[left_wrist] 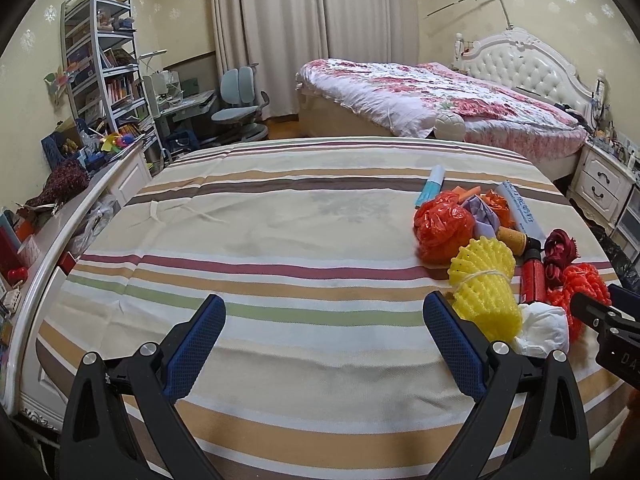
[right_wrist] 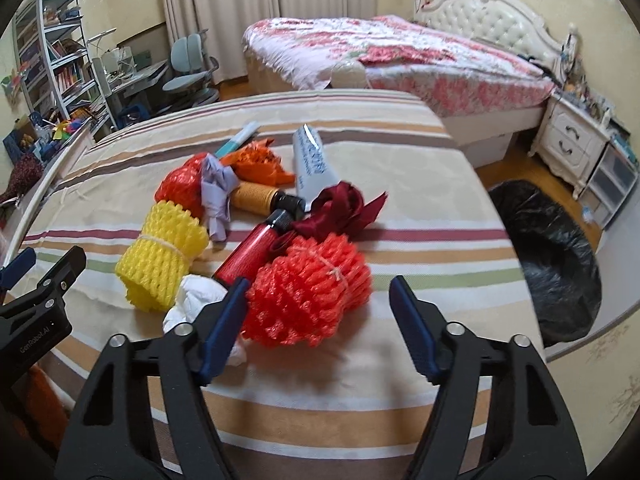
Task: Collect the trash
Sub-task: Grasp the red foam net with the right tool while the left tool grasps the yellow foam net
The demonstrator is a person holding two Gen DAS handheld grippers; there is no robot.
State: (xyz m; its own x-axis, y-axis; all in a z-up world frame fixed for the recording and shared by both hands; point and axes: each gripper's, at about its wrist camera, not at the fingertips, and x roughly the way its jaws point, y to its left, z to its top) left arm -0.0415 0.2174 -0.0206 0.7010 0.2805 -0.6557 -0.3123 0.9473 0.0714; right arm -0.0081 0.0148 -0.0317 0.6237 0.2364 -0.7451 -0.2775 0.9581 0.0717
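White wad (right_wrist: pixel 192 300): right tool's left finger (right_wrist: pixel 224 328) is covering its near side. Red bottle (right_wrist: pixel 250 250): base is disappearing behind the orange foam net (right_wrist: pixel 308 292). White tube (right_wrist: pixel 312 164): print is reading too small to make out. Black trash bag (right_wrist: pixel 556 256), right of the orange foam net: lower part is hiding behind the striped bed (right_wrist: pixel 400 360) edge.

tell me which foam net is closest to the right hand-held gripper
The orange-red foam net, lying just ahead of the open right hand-held gripper. The yellow foam net lies further left, nearer the left hand-held gripper.
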